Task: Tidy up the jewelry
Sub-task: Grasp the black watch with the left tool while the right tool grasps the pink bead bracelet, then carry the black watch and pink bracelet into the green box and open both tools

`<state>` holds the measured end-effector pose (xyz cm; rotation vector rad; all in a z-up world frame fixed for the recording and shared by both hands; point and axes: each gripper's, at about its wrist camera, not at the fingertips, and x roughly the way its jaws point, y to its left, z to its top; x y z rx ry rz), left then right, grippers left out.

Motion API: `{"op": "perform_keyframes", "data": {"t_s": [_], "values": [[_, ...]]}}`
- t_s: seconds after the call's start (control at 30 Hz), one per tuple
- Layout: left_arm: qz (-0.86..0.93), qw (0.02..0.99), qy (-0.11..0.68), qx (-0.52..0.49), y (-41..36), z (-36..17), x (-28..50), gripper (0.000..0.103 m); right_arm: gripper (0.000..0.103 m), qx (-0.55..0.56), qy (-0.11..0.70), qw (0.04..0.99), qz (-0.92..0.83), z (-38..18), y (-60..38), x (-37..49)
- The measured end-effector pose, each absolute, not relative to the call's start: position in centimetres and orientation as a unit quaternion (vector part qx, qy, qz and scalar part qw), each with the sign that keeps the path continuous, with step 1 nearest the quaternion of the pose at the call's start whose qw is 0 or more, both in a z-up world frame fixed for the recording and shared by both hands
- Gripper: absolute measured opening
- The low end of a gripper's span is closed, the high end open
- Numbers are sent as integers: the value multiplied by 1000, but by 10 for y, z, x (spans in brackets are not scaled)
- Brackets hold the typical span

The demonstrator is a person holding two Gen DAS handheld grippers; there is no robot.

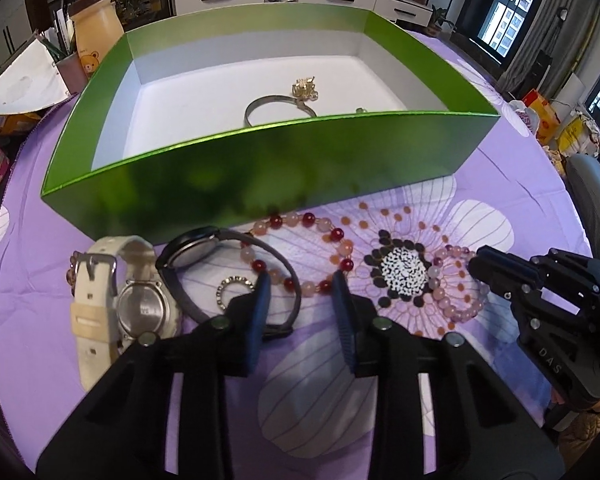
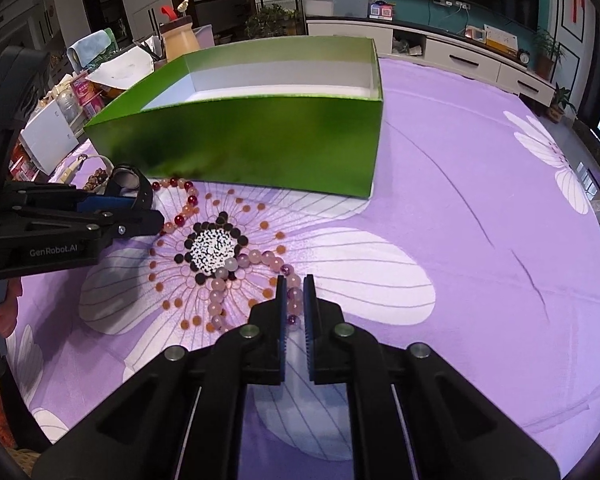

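A green box [image 1: 260,184] with a white inside holds a silver bangle [image 1: 278,108] and a gold piece [image 1: 305,87]. In front of it on the cloth lie a white watch [image 1: 120,300], a black watch [image 1: 196,252], a small sparkly ring [image 1: 233,289], a red-and-pink bead bracelet [image 1: 300,252] and a pale pink bead bracelet [image 2: 252,276]. My left gripper [image 1: 298,284] is open over the red-and-pink bracelet's near edge. My right gripper [image 2: 295,286] is closed on the pale pink bracelet's beads, which still rest on the cloth.
A purple flower-print cloth [image 2: 460,200] covers the table. A yellow bear jar [image 1: 94,36], papers and snack packs stand at the table's left edge. Bags lie off the right edge [image 1: 552,120].
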<state>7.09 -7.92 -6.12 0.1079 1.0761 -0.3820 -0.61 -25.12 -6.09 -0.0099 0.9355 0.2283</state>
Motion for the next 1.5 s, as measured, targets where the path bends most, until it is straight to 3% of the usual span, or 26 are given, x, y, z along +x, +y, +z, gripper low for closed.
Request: {"op": "perform_keyframes", "data": {"t_s": [0.2, 0.3, 0.33, 0.53, 1.03, 1.5], "values": [[-182, 844, 502, 54, -83, -61, 68, 4, 15, -9, 452, 885, 110, -61, -247, -9], [-182, 849, 495, 38, -76, -57, 64, 3, 13, -46, 443, 889, 103, -62, -238, -13], [-183, 851, 491, 34, -73, -54, 63, 3, 7, -47, 442, 889, 107, -63, -236, -13], [-192, 857, 478, 9, -56, -39, 54, 3, 7, -41, 433, 893, 117, -56, -234, -17], [-222, 876, 427, -33, -36, 18, 35, 4, 7, -60, 343, 930, 115, 22, -238, -31], [-215, 898, 384, -5, -50, 72, 87, 4, 7, -76, 281, 951, 108, 74, -241, 6]]}}
